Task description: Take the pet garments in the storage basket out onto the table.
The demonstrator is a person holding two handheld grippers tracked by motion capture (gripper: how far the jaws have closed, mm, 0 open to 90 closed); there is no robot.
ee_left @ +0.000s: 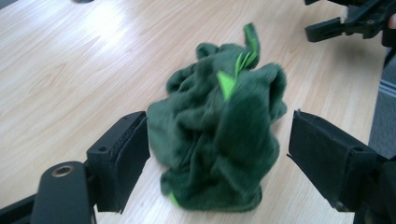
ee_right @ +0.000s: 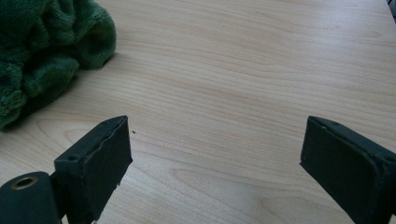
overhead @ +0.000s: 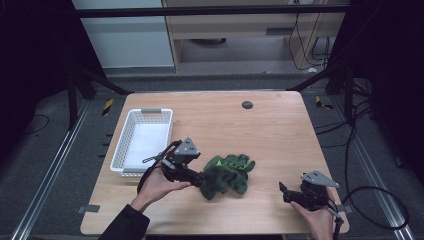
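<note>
A crumpled dark-green fleecy cloth with bright green trim lies mid-desk, not yet gripped. The left gripper has its jaws wide open around its near end. The right gripper, jaws wide and empty, rests right. A white slatted plastic basket sits empty, left.

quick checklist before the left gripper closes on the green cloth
1. Left gripper open: ok, fingers stand wide apart.
2. Green cloth between the fingers: ok, the bunched cloth sits in the gap in the left gripper view.
3. Cloth touching either finger: cannot tell, the view is blurred.
4. Right gripper out of the way: ok, open and apart from the cloth, over bare table.
5. White basket free to take the cloth: ok, it looks empty.
6. Cloth all on the table: ok, well inside the edges.
</note>
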